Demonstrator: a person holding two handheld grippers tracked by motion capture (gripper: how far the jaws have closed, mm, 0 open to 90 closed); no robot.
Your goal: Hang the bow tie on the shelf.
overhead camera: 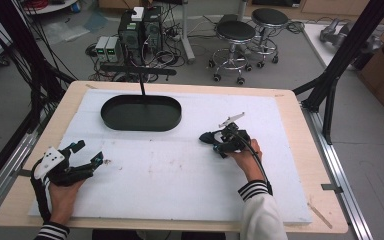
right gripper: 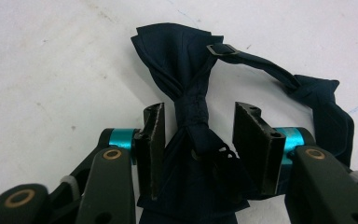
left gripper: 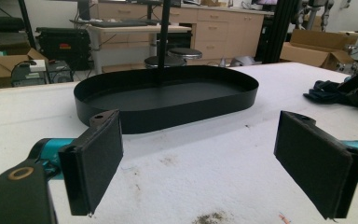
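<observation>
A: High view first — right gripper at about four o'clock on the white pad, set down over a dark navy bow tie that pokes out at its nine o'clock.

B: And the left gripper? Over at eight o'clock, jaws apart, nothing between. Black oval tray up at eleven o'clock, well apart from both.

A: Left gripper view next. Two black pads spread wide, bare white surface between them. Tray straight ahead at twelve, with a thin black post rising from it.

B: Bow tie glimpsed at two o'clock there, beside the other gripper.

A: Right gripper view — jaws apart, either side of the bow tie's knot. Just beside the cloth; touching or not, hard to tell.

B: Wings fanning toward twelve and six, strap with a small buckle running off toward two o'clock. All flat on the pad.
</observation>
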